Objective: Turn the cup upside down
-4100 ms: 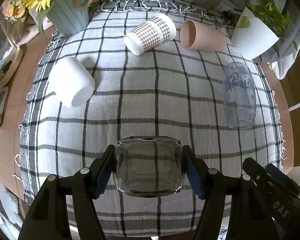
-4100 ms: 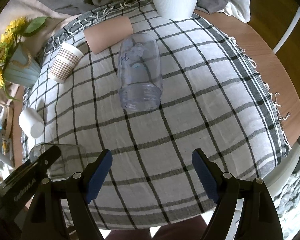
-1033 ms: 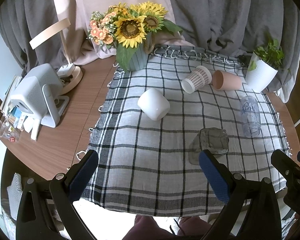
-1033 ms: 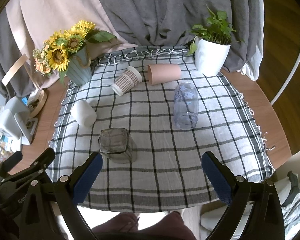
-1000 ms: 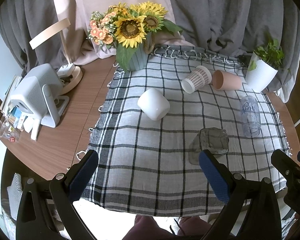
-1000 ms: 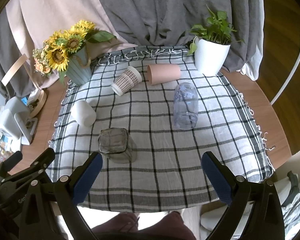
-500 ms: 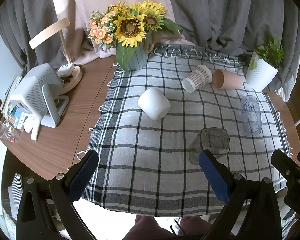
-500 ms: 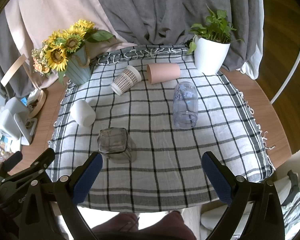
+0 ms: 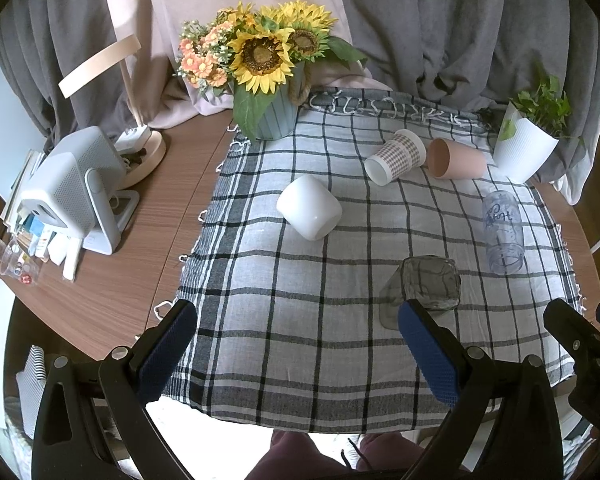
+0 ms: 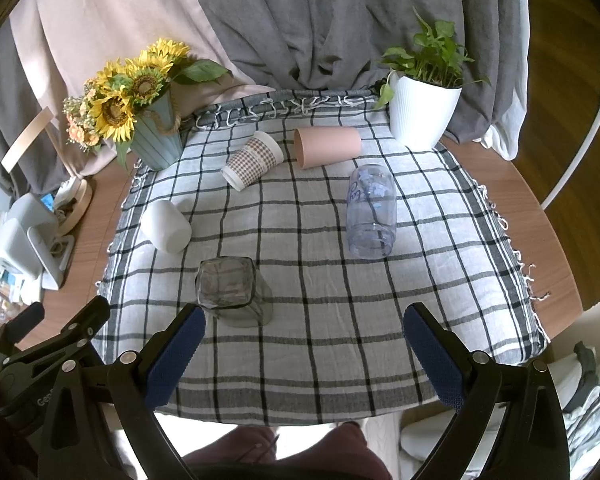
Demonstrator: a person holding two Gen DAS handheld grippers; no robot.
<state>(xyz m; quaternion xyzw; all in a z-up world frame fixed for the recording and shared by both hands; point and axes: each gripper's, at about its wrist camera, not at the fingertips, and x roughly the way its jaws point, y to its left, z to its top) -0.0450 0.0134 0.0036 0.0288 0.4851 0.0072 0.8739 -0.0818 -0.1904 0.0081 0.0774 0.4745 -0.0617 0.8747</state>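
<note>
A smoky square glass cup (image 9: pixel 428 286) stands upside down on the checked cloth (image 9: pixel 300 320); it also shows in the right wrist view (image 10: pixel 228 286). A white cup (image 9: pixel 309 213), a patterned paper cup (image 9: pixel 396 157), a pink cup (image 9: pixel 456 159) and a clear blue cup (image 9: pixel 502 231) lie on their sides. My left gripper (image 9: pixel 296 352) is open and empty, held back above the table's near edge. My right gripper (image 10: pixel 304 354) is open and empty too, held back the same way.
A sunflower vase (image 9: pixel 272 92) stands at the cloth's far left corner, a white plant pot (image 9: pixel 526 152) at the far right. A grey device (image 9: pixel 72 192) and a lamp (image 9: pixel 112 92) sit on the wooden table (image 9: pixel 140 240) to the left.
4 s ago my left gripper was closed on the glass cup; it has let go and both grippers have pulled back and up. In the last second almost nothing moved.
</note>
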